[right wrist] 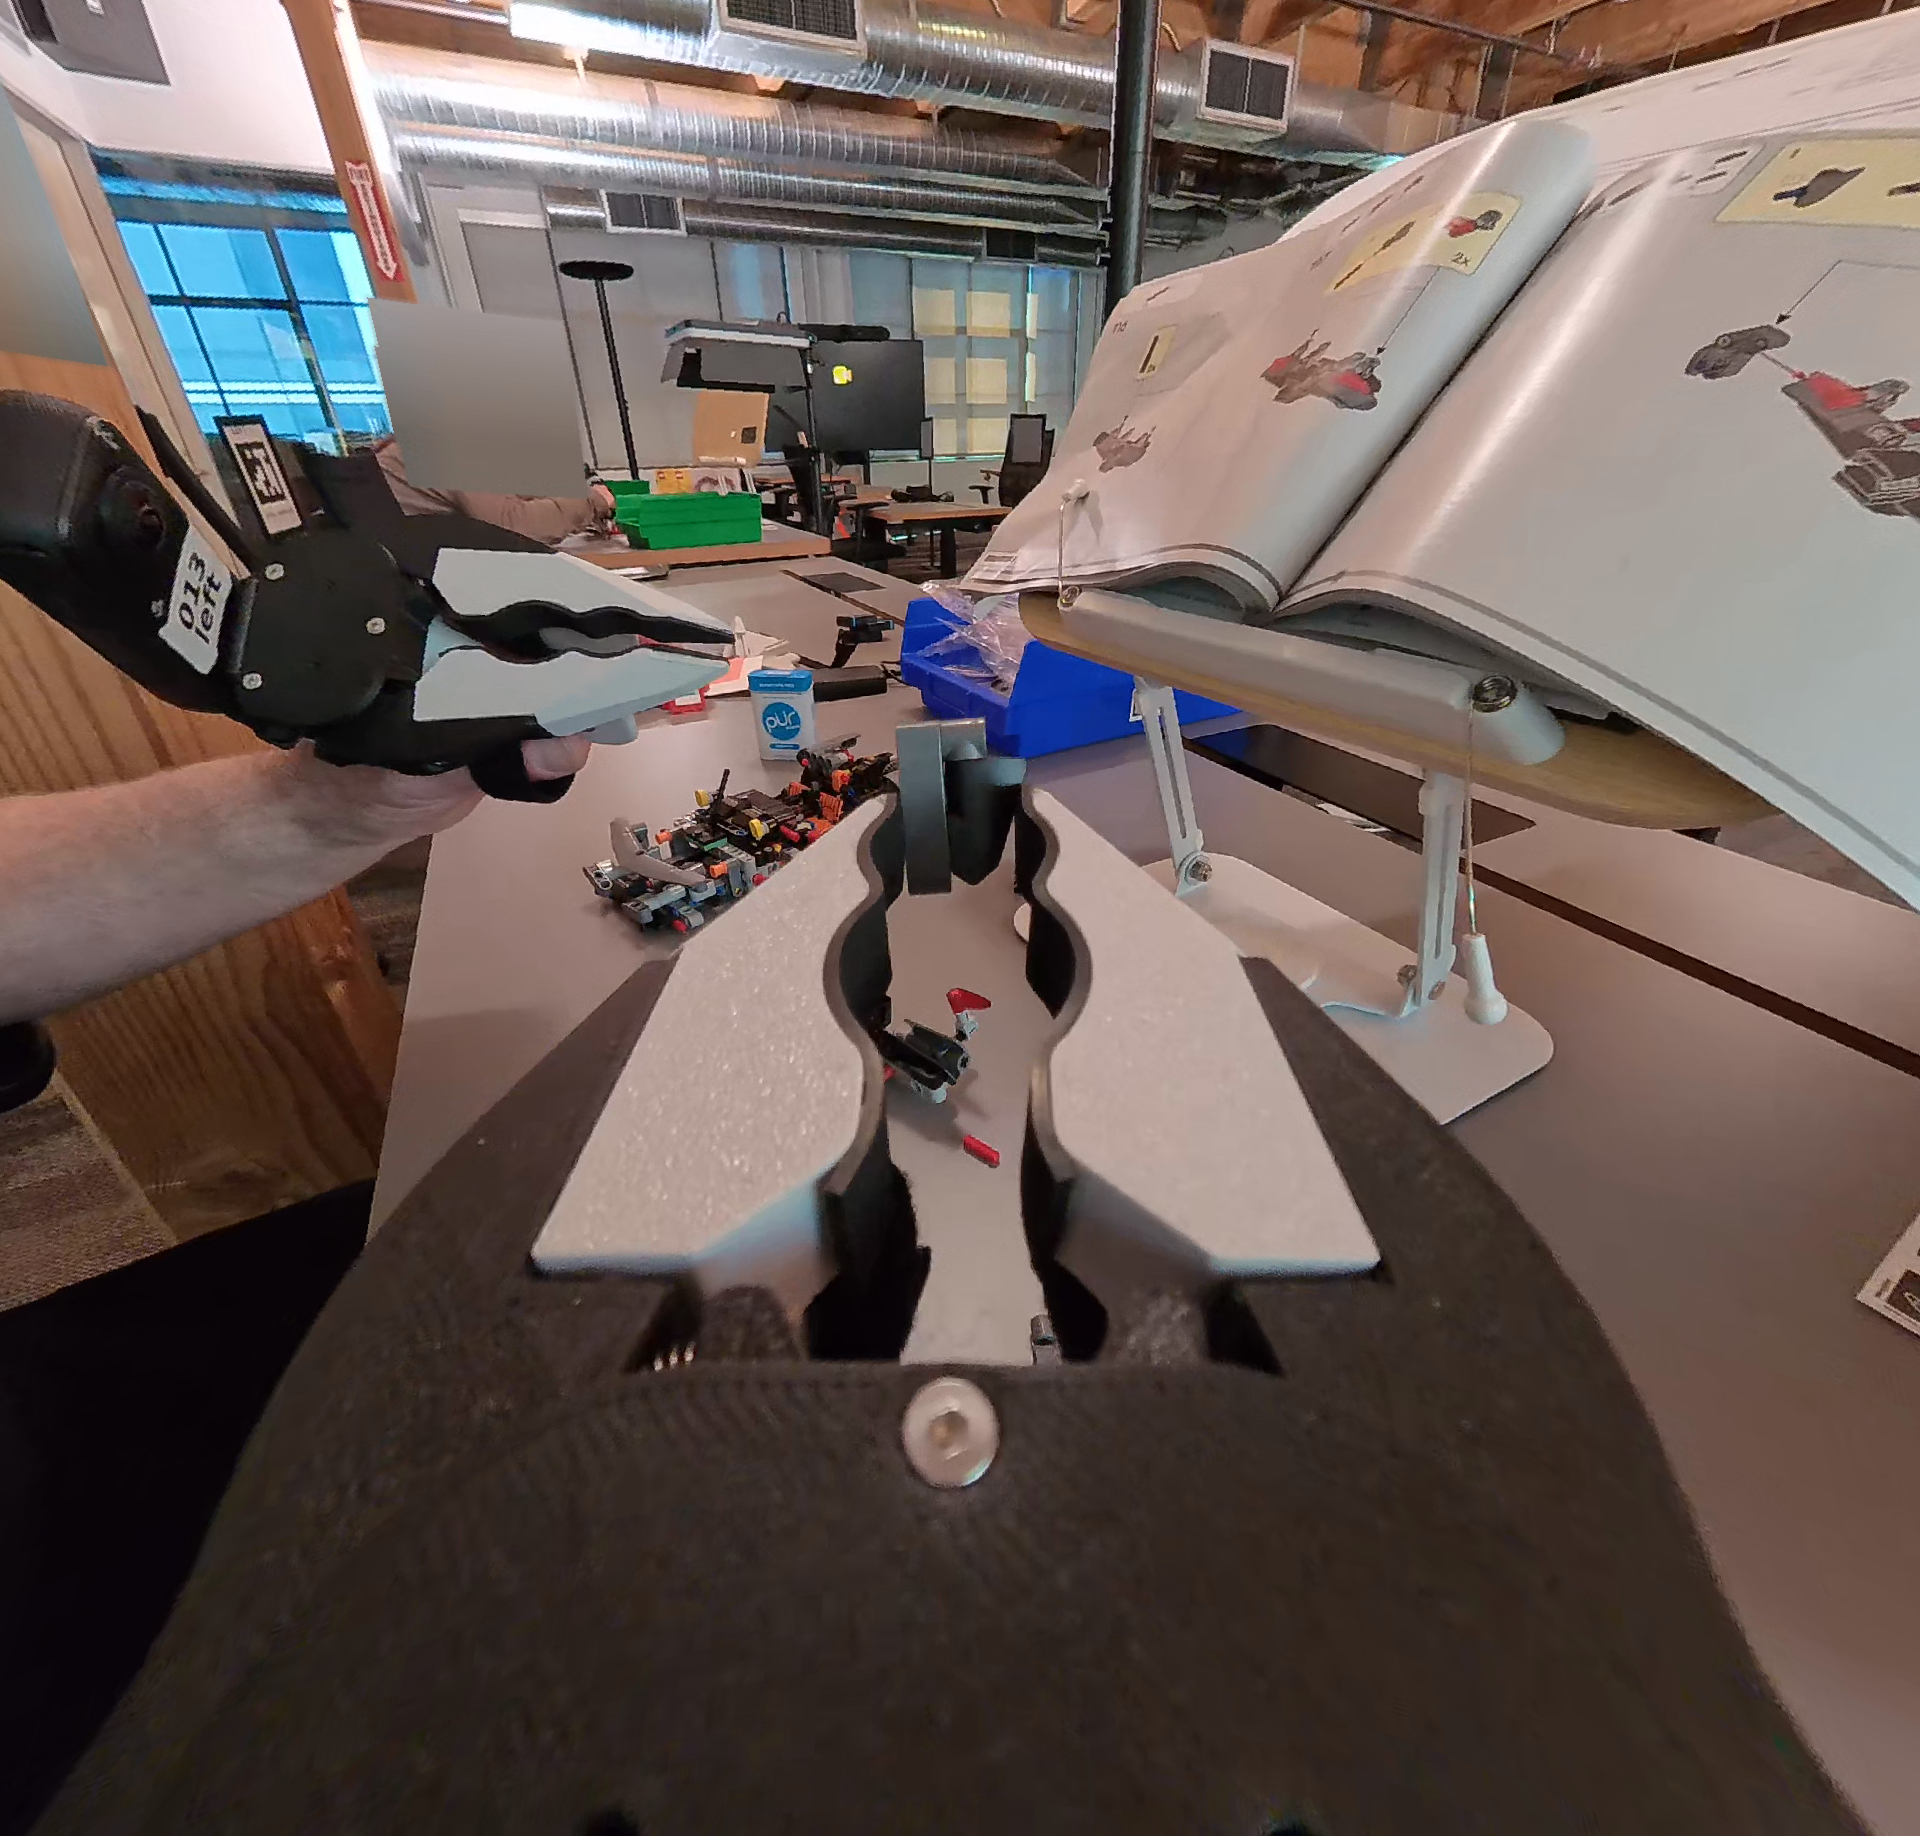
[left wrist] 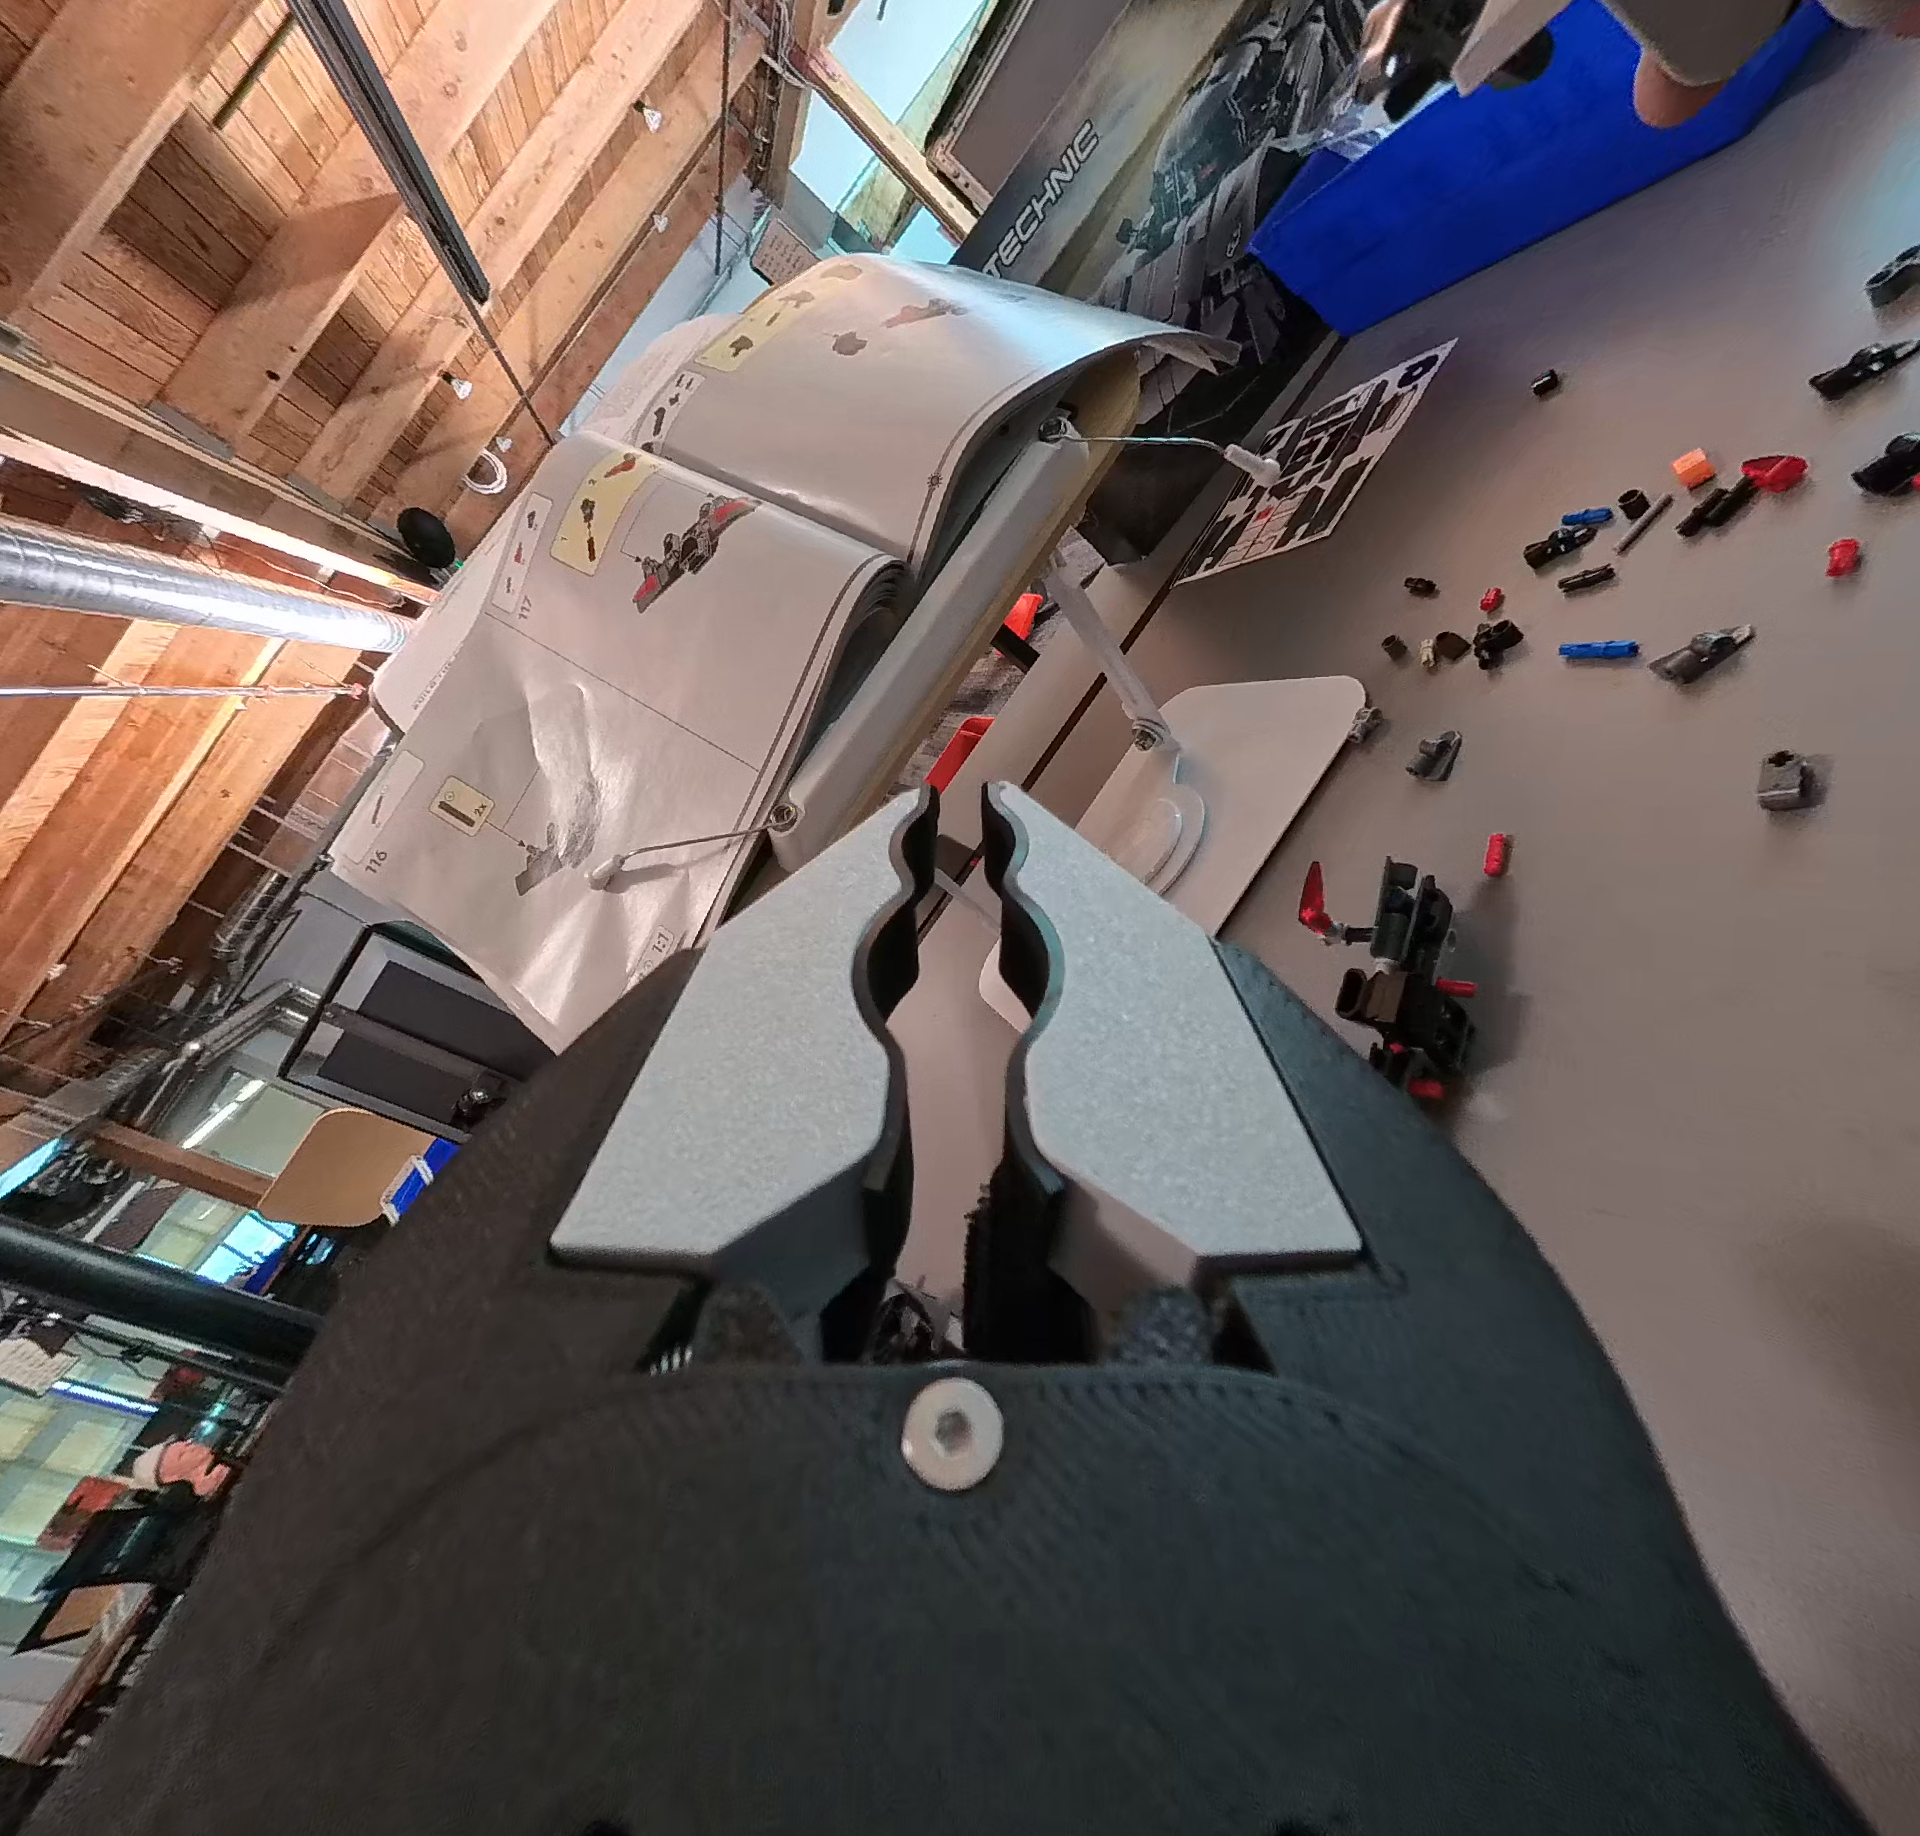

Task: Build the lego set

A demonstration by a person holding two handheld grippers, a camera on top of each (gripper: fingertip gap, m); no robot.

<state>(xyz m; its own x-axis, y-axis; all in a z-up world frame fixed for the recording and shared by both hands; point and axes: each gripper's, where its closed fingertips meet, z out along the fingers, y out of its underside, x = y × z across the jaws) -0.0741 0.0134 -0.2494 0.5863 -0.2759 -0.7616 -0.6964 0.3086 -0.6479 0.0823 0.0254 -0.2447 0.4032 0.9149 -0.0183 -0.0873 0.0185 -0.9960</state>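
Observation:
My right gripper (right wrist: 956, 810) is shut on a grey Lego piece (right wrist: 927, 810) with a dark part behind it, held upright above the table. Below it on the grey table (right wrist: 1558, 1319) lie a small black-and-red sub-assembly (right wrist: 930, 1048) and a red pin (right wrist: 980, 1149). My left gripper (left wrist: 961, 799) is rolled sideways, nearly shut and empty, and points at the instruction book (left wrist: 665, 581). It also shows in the right wrist view (right wrist: 727, 646), held in the air at the left. The sub-assembly also shows in the left wrist view (left wrist: 1403, 965).
The open book rests on a white stand (right wrist: 1351, 955) at the right. A larger multicoloured assembly (right wrist: 727, 841), a small white-and-blue container (right wrist: 781, 711) and a blue bin (right wrist: 1039, 685) sit farther back. Loose pieces (left wrist: 1590, 581), a sticker sheet (left wrist: 1320, 456) and the set's box (left wrist: 1164, 155) are nearby. My right fingertips sit around 15 cm from my left ones. About 15 cm separates my left fingertips from the small black-and-red sub-assembly (right wrist: 930, 1048). The left camera catches it too, in the left wrist view (left wrist: 1398, 921).

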